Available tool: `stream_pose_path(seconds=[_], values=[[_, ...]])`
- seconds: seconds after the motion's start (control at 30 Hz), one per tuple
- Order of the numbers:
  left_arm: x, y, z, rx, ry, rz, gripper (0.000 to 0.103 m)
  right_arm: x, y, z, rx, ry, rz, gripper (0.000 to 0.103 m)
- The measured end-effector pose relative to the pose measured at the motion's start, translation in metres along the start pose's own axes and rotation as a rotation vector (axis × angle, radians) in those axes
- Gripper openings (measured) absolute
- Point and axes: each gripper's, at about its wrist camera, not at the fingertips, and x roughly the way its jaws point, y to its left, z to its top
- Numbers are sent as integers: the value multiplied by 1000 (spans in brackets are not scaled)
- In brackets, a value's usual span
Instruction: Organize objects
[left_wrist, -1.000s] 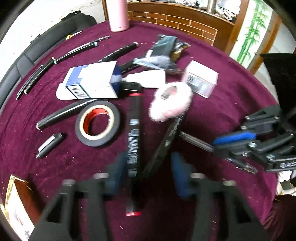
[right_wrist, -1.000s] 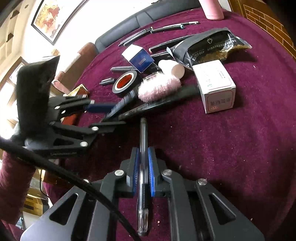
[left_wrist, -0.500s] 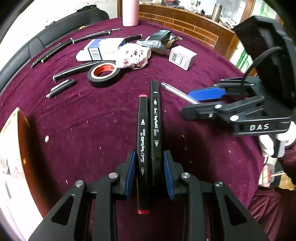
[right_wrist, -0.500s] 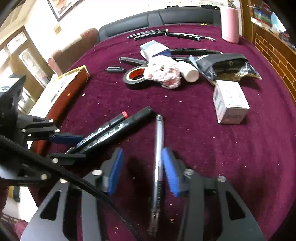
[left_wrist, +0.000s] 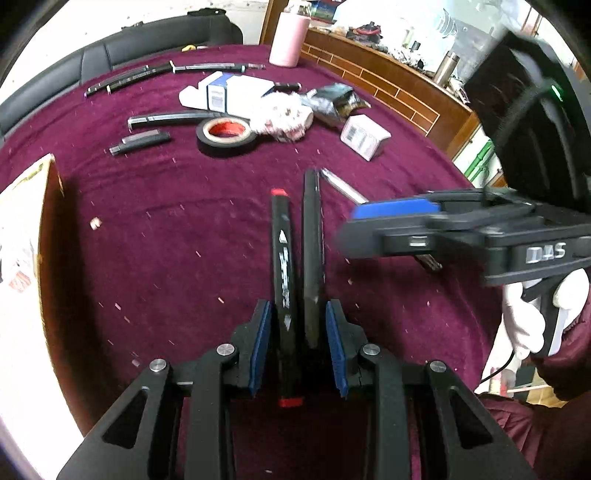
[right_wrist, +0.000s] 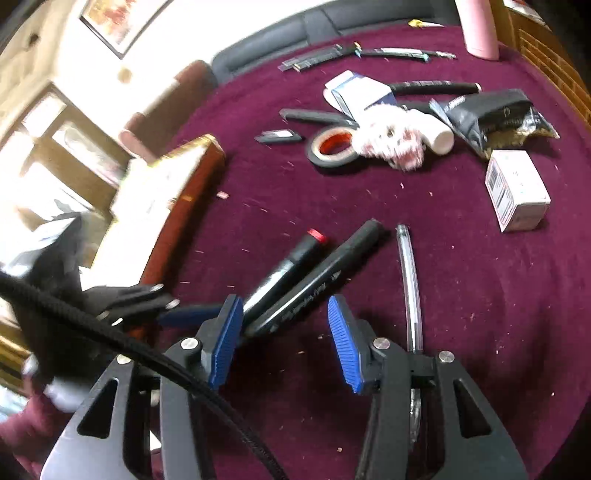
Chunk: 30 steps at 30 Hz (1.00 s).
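Note:
Two black markers, one with red end caps (left_wrist: 282, 258) and one all black (left_wrist: 313, 251), stick out forward side by side over the maroon tablecloth (left_wrist: 166, 240). My left gripper (left_wrist: 298, 332) is shut on them, its blue pads pressing both sides. In the right wrist view the same markers (right_wrist: 314, 280) slant away from the left gripper (right_wrist: 173, 310) at the left. My right gripper (right_wrist: 286, 332) is open, its pads touching nothing. A clear pen (right_wrist: 408, 280) lies on the cloth just right of the right finger. The right gripper (left_wrist: 354, 225) hovers over that pen (left_wrist: 341, 186).
At the back lie a black tape roll (left_wrist: 226, 133), a pink fluffy item (left_wrist: 286, 118), a small white box (left_wrist: 364, 136), a white and blue carton (left_wrist: 229, 92), a black pouch (left_wrist: 334, 101) and long black strips. A pink bottle (left_wrist: 288, 37) stands far back. A brown-edged box (left_wrist: 33, 206) lies at left.
My left gripper shut on the two markers and drew them away from the pile toward the near side. My right gripper opened, let go of the clear pen and shifted left of it.

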Motion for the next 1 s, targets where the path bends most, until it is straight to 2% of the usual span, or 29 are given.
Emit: stream_pose_path(seconds=[0.03, 0.1, 0.27, 0.33, 0.37, 0.43, 0.5, 0.63, 0.7, 0.83, 0.93, 1.0], values=[[1, -2, -2, 1, -2, 9, 26, 8, 1, 1, 3, 17, -36, 47], [1, -3, -5, -3, -12, 14, 26, 16, 1, -1, 19, 38, -53, 47], [-5, 3, -12, -41, -44, 10, 26, 24, 21, 3, -62, 27, -208, 44], [-14, 5, -17, -55, -68, 10, 26, 31, 29, 4, -121, 22, -286, 37], [-18, 7, -19, -62, -80, 8, 26, 36, 36, 4, -169, 15, -351, 31], [-25, 9, -22, -74, -99, 8, 26, 42, 44, 4, -237, 7, -406, 29], [-31, 12, -24, -88, -110, 7, 26, 41, 45, 7, -261, 28, -400, 22], [-28, 11, -18, -103, -109, 39, 26, 36, 42, 2, -304, 66, -395, 20], [-20, 6, -9, -87, -104, 47, 26, 31, 36, -3, -278, 67, -382, 20], [10, -3, 9, -39, -52, 112, 26, 21, 23, -8, -233, 44, -352, 20], [21, -16, 18, 47, -67, 193, 26, 18, 21, -11, -249, 17, -336, 20], [24, -19, 19, 63, -76, 218, 26, 16, 18, -12, -264, -7, -318, 19]])
